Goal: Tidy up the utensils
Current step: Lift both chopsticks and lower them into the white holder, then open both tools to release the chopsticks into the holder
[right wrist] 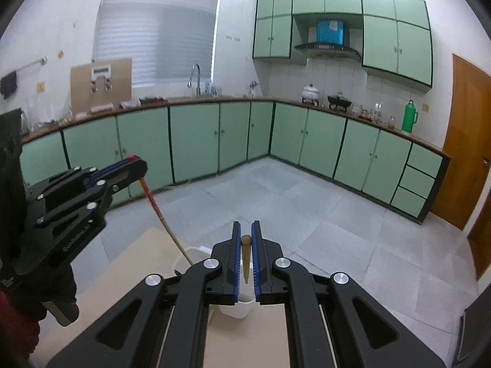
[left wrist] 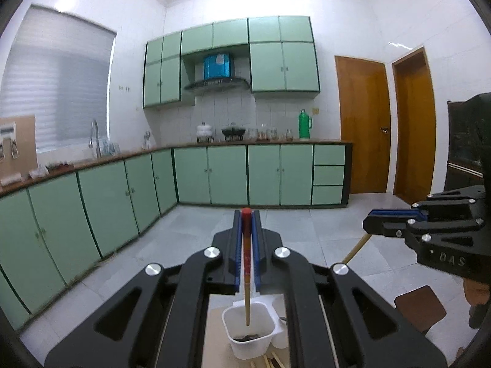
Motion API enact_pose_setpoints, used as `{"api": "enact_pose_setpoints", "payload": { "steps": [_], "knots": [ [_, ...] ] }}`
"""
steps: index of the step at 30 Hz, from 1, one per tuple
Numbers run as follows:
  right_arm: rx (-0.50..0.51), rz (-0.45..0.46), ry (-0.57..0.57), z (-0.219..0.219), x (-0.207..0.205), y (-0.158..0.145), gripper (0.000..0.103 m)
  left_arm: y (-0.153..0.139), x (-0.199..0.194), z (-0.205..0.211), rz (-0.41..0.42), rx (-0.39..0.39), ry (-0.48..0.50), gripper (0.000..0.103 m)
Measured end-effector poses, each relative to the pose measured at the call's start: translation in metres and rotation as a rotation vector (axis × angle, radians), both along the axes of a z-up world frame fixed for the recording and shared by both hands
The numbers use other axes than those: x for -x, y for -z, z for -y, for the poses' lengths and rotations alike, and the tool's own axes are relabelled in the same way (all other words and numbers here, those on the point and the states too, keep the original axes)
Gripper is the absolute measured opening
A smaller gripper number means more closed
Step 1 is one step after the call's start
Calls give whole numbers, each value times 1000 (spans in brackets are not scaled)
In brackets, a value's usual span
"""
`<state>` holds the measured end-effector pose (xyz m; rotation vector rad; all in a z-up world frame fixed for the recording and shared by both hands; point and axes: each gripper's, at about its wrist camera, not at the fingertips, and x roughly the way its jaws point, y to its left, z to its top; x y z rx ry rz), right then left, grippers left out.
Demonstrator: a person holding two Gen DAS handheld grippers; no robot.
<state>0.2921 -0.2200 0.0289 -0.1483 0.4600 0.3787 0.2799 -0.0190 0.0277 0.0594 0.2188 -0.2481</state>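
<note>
Item 1. Left hand-held gripper, lower centre of the left wrist view: jaws drawn narrow, clamped on a red-topped chopstick. The stick hangs down between the blue pads; its pale lower end dips inside a white plastic cup at the bottom centre. Something dark lies in the cup's bottom; what it is cannot be told.

Item 2. More chopstick ends lie just beside the cup at the bottom edge, on a tan surface.

Item 3. Right hand-held gripper, lower centre of the right wrist view: jaws narrow, closed on a plain wooden chopstick, rounded top showing between the pads, its tip over a second white container on the same tan surface.

Item 4. Brown stool seat, lower right of the left view, on the grey tiled floor.

Item 5. Far field: green base cabinets under a brown counter, faucet by the blinded window, green thermos, wooden doors at right.
</note>
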Motion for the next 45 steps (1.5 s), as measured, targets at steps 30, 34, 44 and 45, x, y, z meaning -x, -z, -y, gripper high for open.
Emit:
{"api": "enact_pose_setpoints", "payload": {
  "steps": [30, 34, 44, 45],
  "knots": [
    [-91, -128, 85, 20, -41, 57, 50, 50, -33, -31, -173, -2, -31, 49],
    [-118, -94, 109, 32, -27, 53, 59, 48, -16, -37, -159, 8, -49, 58],
    [-169, -49, 134, 50, 27, 67, 80, 62, 36, -46, -180, 19, -57, 72],
    [-172, -48, 135, 50, 33, 70, 82, 67, 44, -46, -191, 19, -54, 73]
  ]
}}
